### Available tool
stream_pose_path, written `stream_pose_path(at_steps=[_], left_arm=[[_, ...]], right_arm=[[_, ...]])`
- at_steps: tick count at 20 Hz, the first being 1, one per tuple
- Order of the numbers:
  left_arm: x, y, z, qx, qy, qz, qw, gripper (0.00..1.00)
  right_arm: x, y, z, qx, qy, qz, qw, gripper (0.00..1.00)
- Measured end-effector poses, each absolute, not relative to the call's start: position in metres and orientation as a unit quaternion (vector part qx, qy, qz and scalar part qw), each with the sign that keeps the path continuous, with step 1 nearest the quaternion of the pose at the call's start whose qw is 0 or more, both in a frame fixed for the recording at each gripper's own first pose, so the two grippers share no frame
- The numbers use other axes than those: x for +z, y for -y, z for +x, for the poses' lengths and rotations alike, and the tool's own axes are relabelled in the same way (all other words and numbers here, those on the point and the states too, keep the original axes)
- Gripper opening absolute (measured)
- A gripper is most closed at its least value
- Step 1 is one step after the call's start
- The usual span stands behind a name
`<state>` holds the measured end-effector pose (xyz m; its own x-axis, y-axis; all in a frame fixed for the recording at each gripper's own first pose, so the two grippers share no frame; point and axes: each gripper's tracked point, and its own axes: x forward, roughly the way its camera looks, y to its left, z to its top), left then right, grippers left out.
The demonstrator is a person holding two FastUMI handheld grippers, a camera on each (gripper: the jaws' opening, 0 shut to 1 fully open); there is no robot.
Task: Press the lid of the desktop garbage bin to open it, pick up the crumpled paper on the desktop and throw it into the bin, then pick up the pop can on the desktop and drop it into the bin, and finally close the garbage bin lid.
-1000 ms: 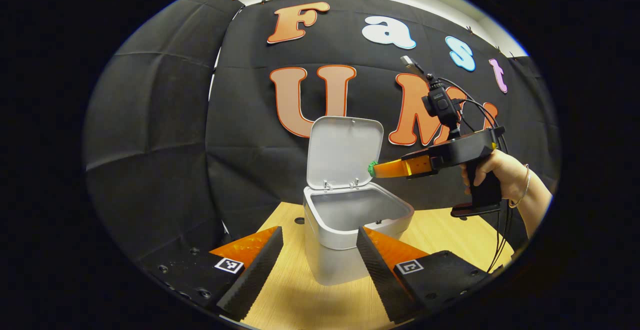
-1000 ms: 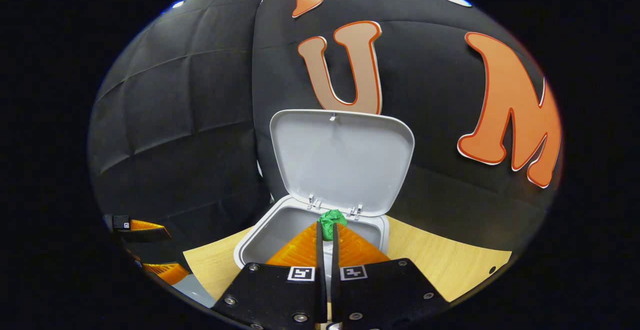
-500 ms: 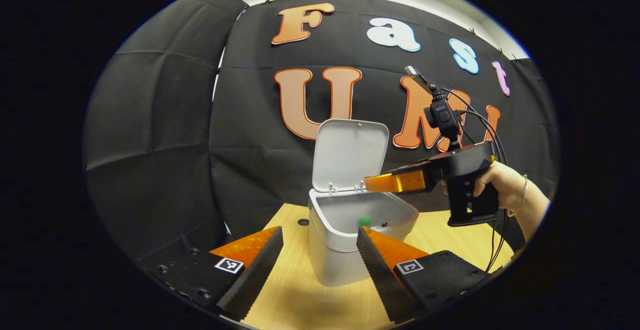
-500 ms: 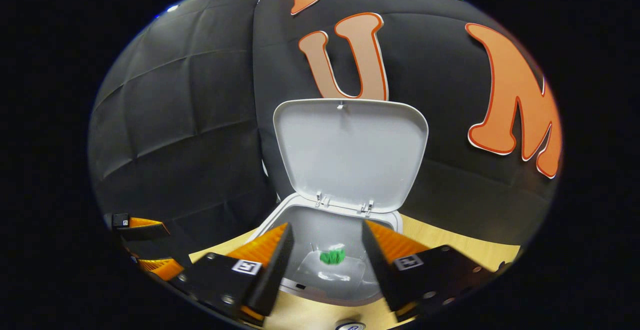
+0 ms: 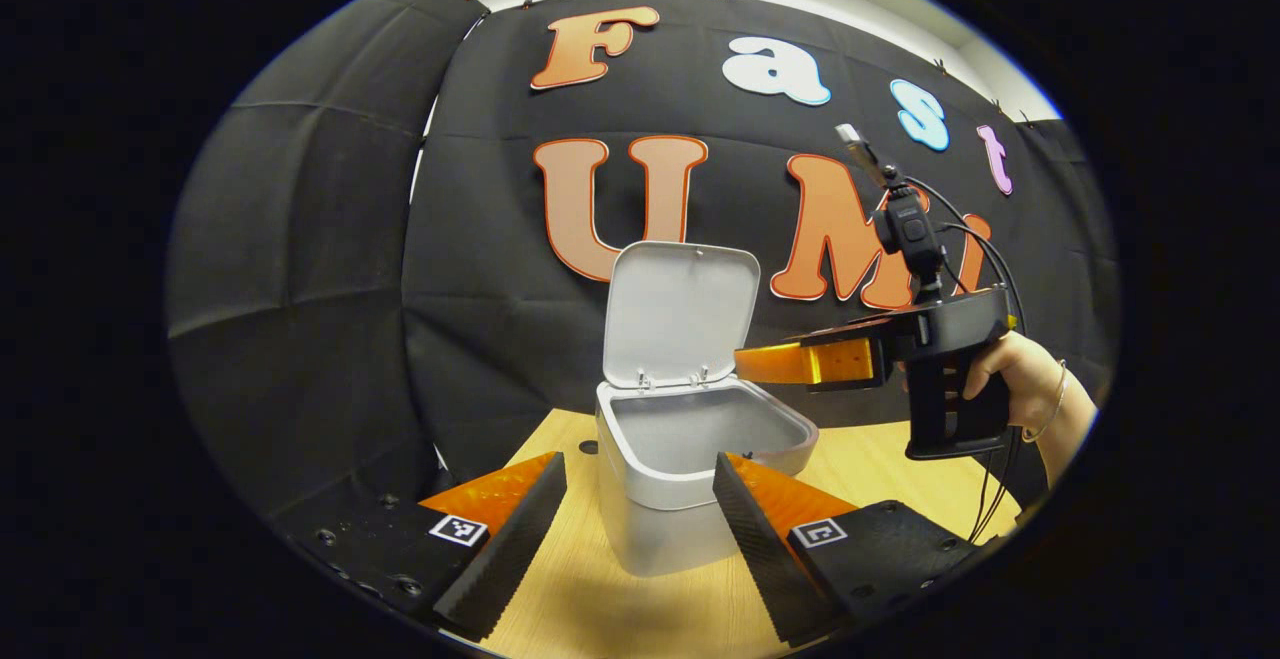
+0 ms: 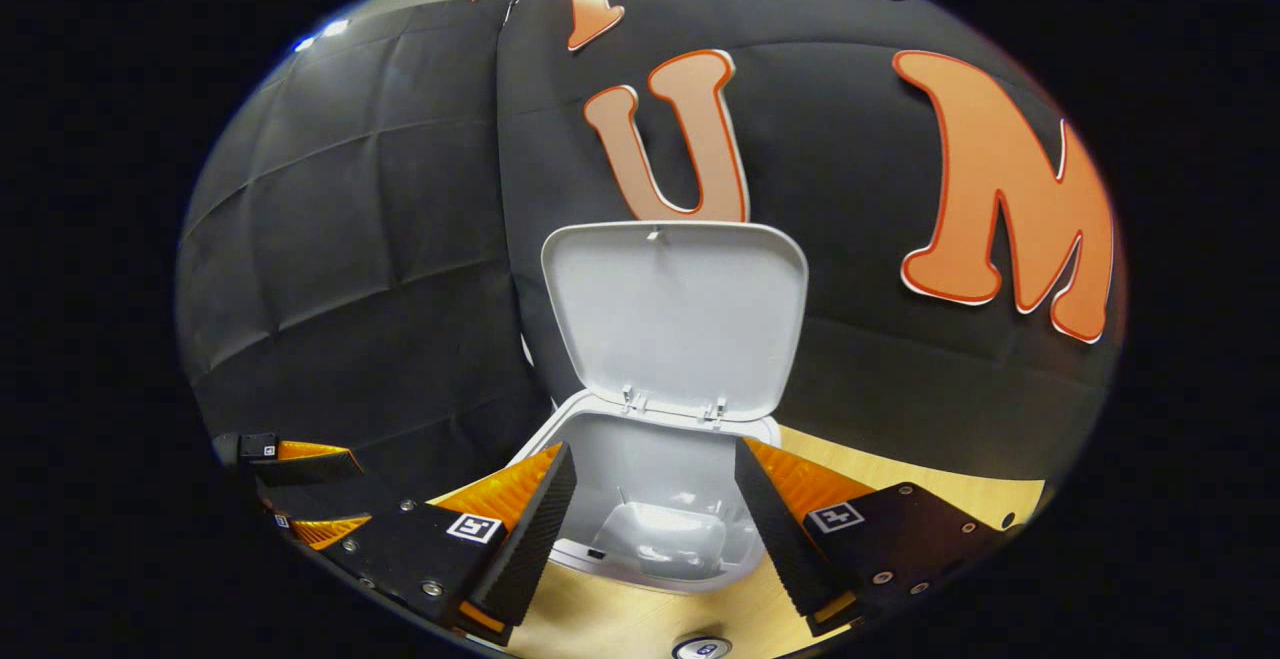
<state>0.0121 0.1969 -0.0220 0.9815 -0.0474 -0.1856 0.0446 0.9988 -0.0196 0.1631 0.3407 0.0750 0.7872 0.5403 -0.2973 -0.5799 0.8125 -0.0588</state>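
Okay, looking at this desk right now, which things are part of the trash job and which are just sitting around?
Part of the job:
bin
lid, standing open
right gripper, open above the bin
left gripper, open

Just there:
wooden desk
cables hanging from the right gripper

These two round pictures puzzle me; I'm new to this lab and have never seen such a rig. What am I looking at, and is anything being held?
A person holds a two-finger tool in each hand, and a fisheye camera rides on each tool. In the left gripper view, the left tool shows at the bottom with its fingers spread, and farther off a hand holds the right tool by a pistol grip, above the bin. The right gripper view looks along the right tool, fingers also spread, down into the bin. On the wooden desktop stands a grey garbage bin with its lid standing upright, open. Neither tool holds anything. At the bottom edge of the right gripper view a small round top peeks in; what it is I cannot tell.
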Motion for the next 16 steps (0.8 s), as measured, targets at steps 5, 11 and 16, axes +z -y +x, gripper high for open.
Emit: stream_pose_path(at_steps=[5, 11, 16], left_arm=[[-0.022, -0.167, 0.019, -0.05, -0.091, -0.005, 0.995, 0.94], [-0.022, -0.115, 0.031, -0.095, -0.091, 0.002, 0.991, 0.94], [-0.028, -0.067, 0.036, -0.137, -0.094, 0.005, 0.986, 0.94]], right_arm=[[0.099, -0.28, 0.152, 0.26, -0.106, -0.041, 0.959, 0.95], [0.112, -0.166, 0.134, 0.152, -0.069, -0.03, 0.985, 0.95], [0.113, -0.075, 0.106, 0.066, -0.055, 0.009, 0.996, 0.95]])
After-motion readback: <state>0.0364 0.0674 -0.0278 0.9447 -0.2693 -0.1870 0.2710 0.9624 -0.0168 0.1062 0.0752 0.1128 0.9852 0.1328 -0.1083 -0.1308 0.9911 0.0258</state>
